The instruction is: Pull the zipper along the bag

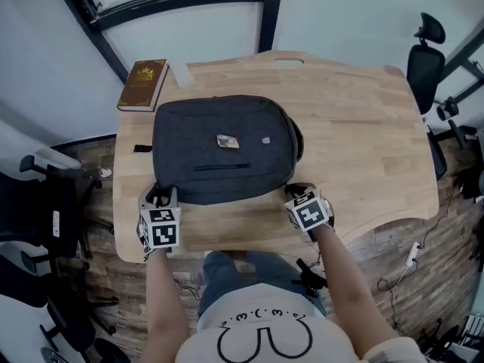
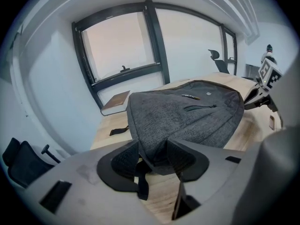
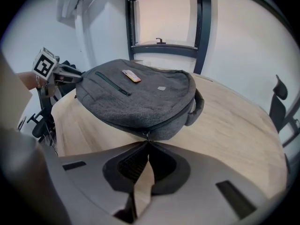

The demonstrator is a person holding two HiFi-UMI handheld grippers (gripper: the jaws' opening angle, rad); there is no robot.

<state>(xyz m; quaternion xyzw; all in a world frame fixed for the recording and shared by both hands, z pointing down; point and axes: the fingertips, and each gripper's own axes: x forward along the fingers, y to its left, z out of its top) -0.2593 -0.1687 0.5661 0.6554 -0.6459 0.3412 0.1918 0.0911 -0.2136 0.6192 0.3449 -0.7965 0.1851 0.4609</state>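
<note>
The bag (image 1: 219,150) is lying flat on the desk (image 1: 363,142), with its near edge facing the person. The left claw (image 2: 152,146) is gripping the bag's near left corner, with the grey fabric pinched between its pads. The right claw (image 3: 147,142) is clenched on the zipper (image 3: 148,136) at the bag's near right corner; the small tab is sitting just at its tips.

To do this step well, I think the left claw should be holding the corner firm so that the fabric is not bunching. The right claw should be drawing the tab along the seam, following the bag's curved edge and not lifting away from it. The grip on the tab is looking shallow, so a sideways tug may be making it slip out.

The desk is pale wood, bare to the right of the bag. A book (image 1: 142,84) is lying just beyond the bag's far left corner. Behind the bag a window (image 3: 164,15) is showing in a pale wall. Chairs (image 1: 425,55) are standing on both sides of the bag, on a dark wooden floor (image 1: 423,278).
</note>
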